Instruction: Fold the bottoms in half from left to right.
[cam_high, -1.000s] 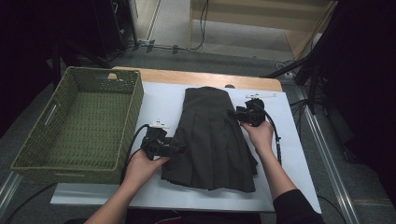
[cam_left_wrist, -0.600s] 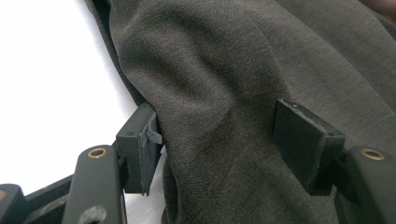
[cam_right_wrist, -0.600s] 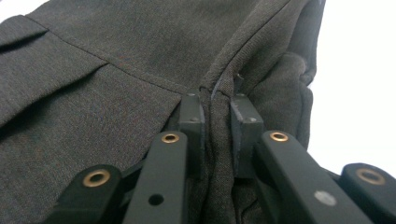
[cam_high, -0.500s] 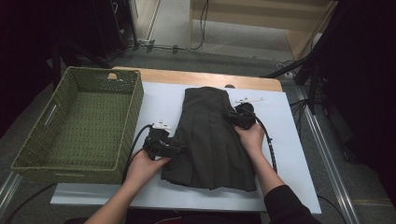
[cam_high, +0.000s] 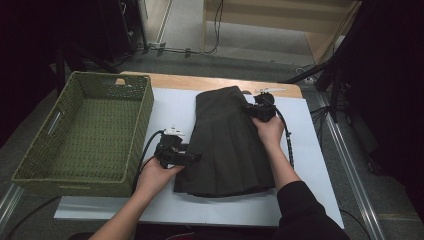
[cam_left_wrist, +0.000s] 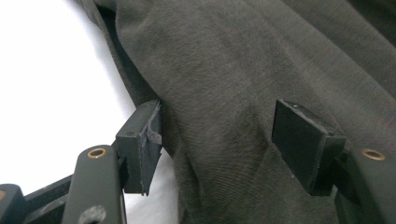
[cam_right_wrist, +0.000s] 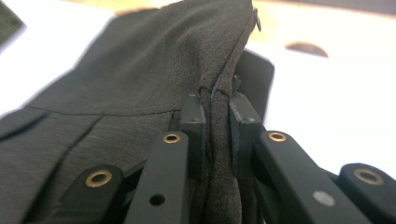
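Observation:
A dark pleated skirt lies flat on the white sheet. My left gripper rests at the skirt's left edge, and in the left gripper view it is open with the skirt cloth lying between its pads. My right gripper is at the skirt's upper right edge near the waist. In the right gripper view it is shut on a raised fold of the skirt.
A green woven basket stands on the left of the table with nothing visible inside. A bare wooden strip runs along the table's far edge. Black cables trail from both grippers. A small white object lies beyond the skirt's top.
My right gripper has moved left onto the skirt's upper right edge and pinched it. The left gripper has stayed at the left edge.

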